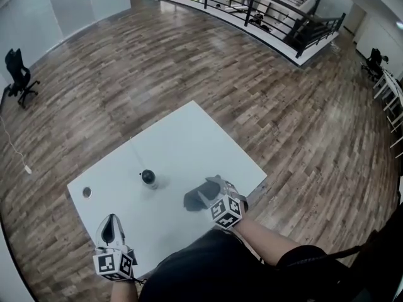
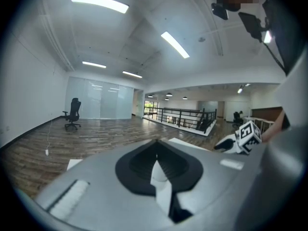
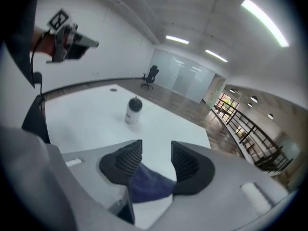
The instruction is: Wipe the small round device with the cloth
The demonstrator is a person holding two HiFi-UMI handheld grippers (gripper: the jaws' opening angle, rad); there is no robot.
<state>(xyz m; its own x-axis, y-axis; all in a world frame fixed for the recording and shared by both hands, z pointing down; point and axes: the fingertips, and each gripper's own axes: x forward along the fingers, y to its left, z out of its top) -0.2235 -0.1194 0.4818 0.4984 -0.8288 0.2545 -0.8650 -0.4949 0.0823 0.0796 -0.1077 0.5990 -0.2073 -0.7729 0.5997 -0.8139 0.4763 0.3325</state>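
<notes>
The small round device (image 1: 148, 178), a black dome on a white base, stands upright near the middle of the white table (image 1: 182, 137); the right gripper view also shows the device (image 3: 134, 109). A grey-blue cloth (image 1: 196, 199) lies crumpled on the table to its right. My right gripper (image 1: 217, 183) hovers over the cloth with its jaws open. In the right gripper view the cloth (image 3: 149, 184) shows low between the pads of the right gripper (image 3: 156, 146), and neither pad presses on it. My left gripper (image 1: 111, 224) is at the table's near left corner. The left gripper (image 2: 156, 146) is shut and holds nothing.
A round cable hole (image 1: 87, 192) sits in the table's left part. A thin cable (image 1: 135, 153) runs from the device to the far edge. Wood floor surrounds the table, with an office chair (image 1: 19, 75) at far left and a railing (image 1: 264, 8) behind.
</notes>
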